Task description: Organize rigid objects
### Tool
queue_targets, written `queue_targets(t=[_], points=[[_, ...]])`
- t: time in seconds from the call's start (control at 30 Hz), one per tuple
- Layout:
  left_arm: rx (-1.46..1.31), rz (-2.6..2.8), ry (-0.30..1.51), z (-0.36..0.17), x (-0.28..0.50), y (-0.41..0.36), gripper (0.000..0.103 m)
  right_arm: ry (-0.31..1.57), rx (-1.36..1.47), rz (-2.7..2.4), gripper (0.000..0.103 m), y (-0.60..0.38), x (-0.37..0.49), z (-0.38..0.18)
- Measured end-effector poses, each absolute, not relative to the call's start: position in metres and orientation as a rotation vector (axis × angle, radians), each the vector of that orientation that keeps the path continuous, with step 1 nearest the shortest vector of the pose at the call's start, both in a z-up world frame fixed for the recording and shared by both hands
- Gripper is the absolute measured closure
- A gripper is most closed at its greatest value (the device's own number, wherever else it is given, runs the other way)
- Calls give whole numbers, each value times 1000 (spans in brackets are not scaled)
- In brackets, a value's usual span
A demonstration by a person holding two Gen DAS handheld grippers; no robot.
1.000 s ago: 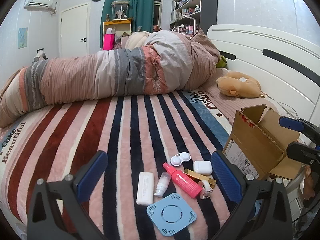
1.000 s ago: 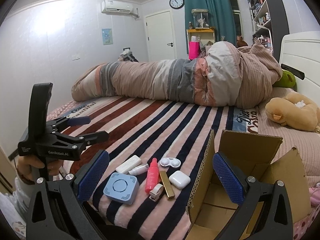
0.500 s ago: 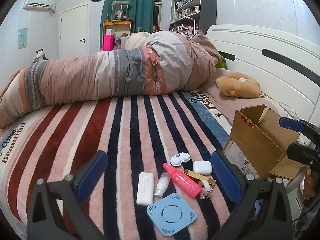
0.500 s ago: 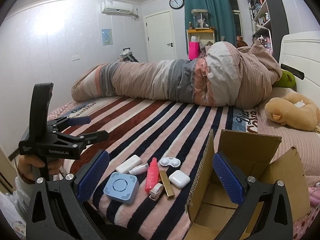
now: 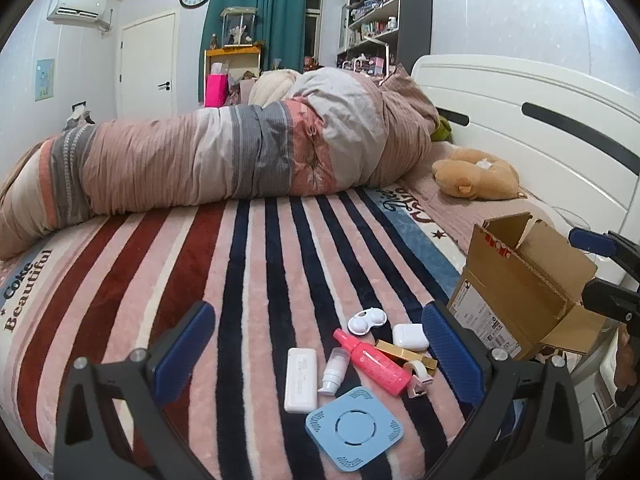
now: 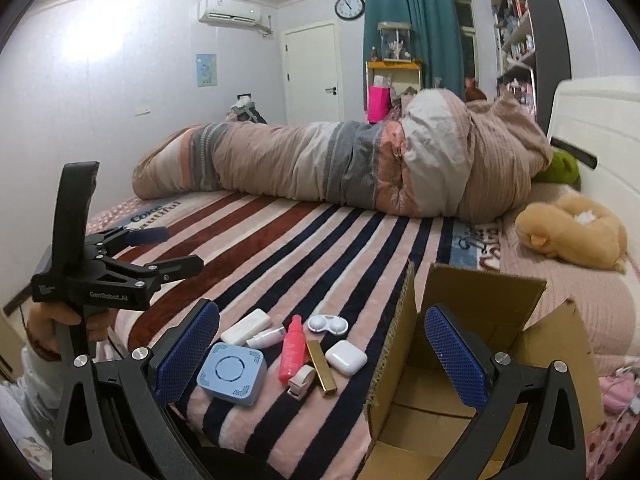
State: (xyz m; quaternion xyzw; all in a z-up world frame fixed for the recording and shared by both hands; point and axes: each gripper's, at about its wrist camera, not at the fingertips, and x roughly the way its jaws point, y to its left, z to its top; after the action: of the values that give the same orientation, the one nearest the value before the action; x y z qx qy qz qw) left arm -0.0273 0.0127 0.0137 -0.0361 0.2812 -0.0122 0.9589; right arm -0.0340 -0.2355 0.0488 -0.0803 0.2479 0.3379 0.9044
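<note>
Several small items lie on the striped bed near its front edge: a blue square box point(image 5: 354, 429), a white bar point(image 5: 301, 379), a small white bottle point(image 5: 333, 373), a pink bottle point(image 5: 372, 361), a gold tube point(image 5: 406, 355), a tape dispenser point(image 5: 418, 376), a white earbud case point(image 5: 410, 336) and a white lens case point(image 5: 366, 319). An open cardboard box point(image 5: 520, 280) stands to their right. My left gripper point(image 5: 318, 352) is open and empty above the items. My right gripper point(image 6: 320, 350) is open and empty, straddling the cardboard box's left flap point(image 6: 394, 340).
A rolled striped duvet point(image 5: 224, 160) lies across the far side of the bed. A tan plush toy point(image 5: 476, 178) rests by the white headboard point(image 5: 540, 120). The left gripper's body point(image 6: 108, 276) shows in the right wrist view at the left.
</note>
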Motion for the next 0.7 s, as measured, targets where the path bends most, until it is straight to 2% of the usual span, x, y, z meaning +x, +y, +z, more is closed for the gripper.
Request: queue_targets(t=[0.07, 0.1, 0.2, 0.3, 0.37, 0.57, 0.7], points=[[-83, -32, 556, 16, -31, 22, 0, 494, -199, 704, 2, -227, -40, 54], [-86, -34, 546, 17, -34, 27, 0, 492, -212, 712, 7, -222, -42, 56], [-99, -36, 508, 20, -44, 42, 0, 498, -232, 751, 8, -204, -46, 60], [-98, -33, 505, 15, -50, 58, 0, 514, -275, 840, 21, -179, -51, 56], [-82, -11, 521, 7, -50, 68, 0, 561, -300, 893, 24, -160, -51, 47], [-89, -8, 609, -29, -38, 95, 0, 895, -343, 1007, 25, -104, -21, -19], [-90, 20, 644, -58, -28, 106, 1, 1046, -398, 952, 25, -89, -7, -63]])
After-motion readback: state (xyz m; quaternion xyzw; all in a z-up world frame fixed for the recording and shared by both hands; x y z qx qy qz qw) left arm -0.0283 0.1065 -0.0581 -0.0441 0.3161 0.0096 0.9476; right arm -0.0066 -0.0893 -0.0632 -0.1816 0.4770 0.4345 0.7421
